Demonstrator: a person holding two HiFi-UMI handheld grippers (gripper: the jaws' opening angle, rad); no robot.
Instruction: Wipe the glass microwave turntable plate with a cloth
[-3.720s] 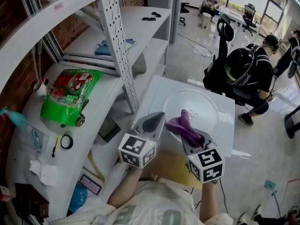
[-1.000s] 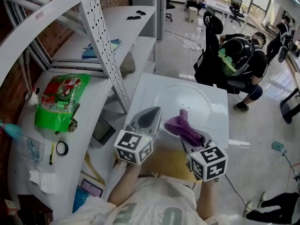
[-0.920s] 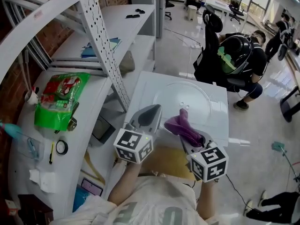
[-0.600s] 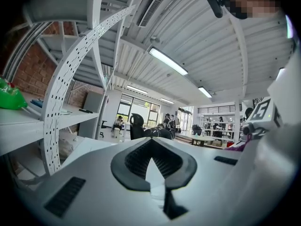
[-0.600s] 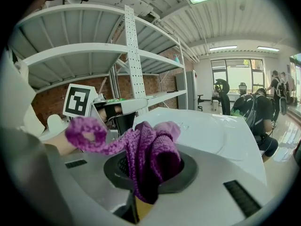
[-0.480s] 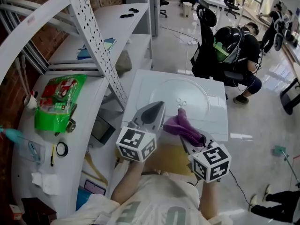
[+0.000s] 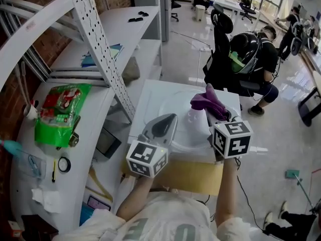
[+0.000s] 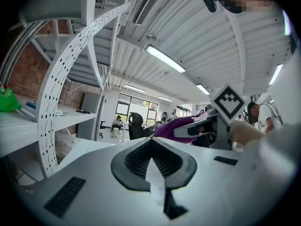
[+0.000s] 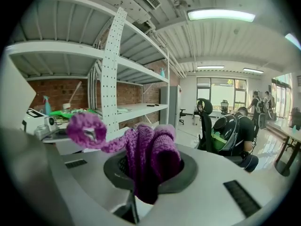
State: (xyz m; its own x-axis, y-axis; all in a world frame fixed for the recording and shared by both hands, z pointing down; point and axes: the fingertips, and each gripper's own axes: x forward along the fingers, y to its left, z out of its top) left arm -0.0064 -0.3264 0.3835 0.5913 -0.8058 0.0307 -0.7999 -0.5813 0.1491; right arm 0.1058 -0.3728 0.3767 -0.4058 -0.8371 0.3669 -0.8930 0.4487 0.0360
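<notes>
two grippers over the white top (image 7: 150,97) in my head view. my right gripper (image 7: 216,112) is clenched on the purple cloth (image 7: 208,100). in the right gripper view (image 9: 148,173) the knit cloth (image 9: 150,154) bunches out from between the jaws, with a loop flopping off to one side. the gripper sits toward the top's right edge, above the far right part of the glass plate (image 7: 190,132); can't tell if the cloth touches the glass. the plate lies flat on the top, near its front edge. my left gripper (image 7: 168,120) is at the plate's left rim, and in the left gripper view (image 8: 151,161) the jaws are pressed together with nothing between them. green bag (image 7: 60,112) on the shelf off to the left. person (image 7: 256,54) seated well beyond the top's far edge.
</notes>
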